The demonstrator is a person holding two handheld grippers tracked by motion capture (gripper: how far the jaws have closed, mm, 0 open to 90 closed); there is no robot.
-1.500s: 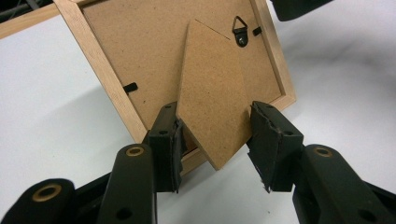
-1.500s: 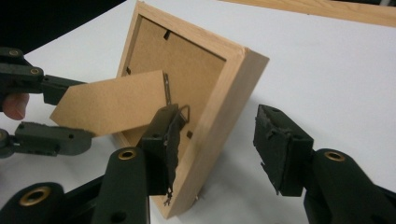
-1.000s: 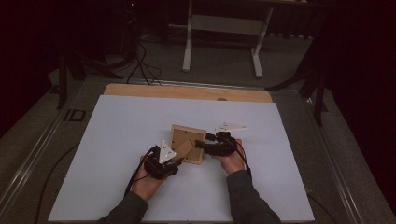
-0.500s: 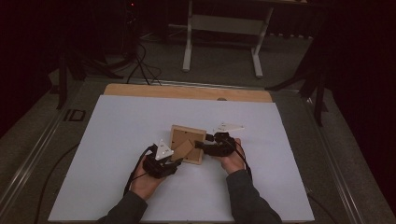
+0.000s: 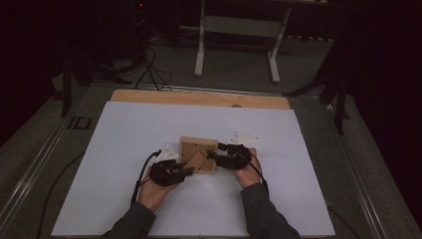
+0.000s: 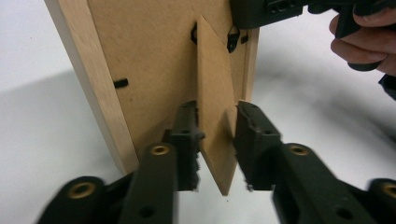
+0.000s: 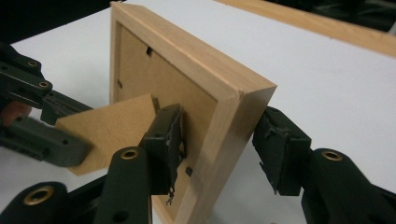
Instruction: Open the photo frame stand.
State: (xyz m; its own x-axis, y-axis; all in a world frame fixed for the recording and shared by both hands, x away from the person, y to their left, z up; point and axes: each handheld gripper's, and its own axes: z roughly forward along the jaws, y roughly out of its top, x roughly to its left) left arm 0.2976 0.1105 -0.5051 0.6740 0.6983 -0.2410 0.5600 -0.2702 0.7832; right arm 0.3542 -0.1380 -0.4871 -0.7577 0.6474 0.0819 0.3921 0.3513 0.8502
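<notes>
We see both forearms reach in over the white surface, hands low at a wooden picture frame lying face down at its middle. The left tongs have just been closing around the frame's fold-out stand; contact is hard to judge. The right tongs, also closing, straddle the frame's edge, one pad apart.
</notes>
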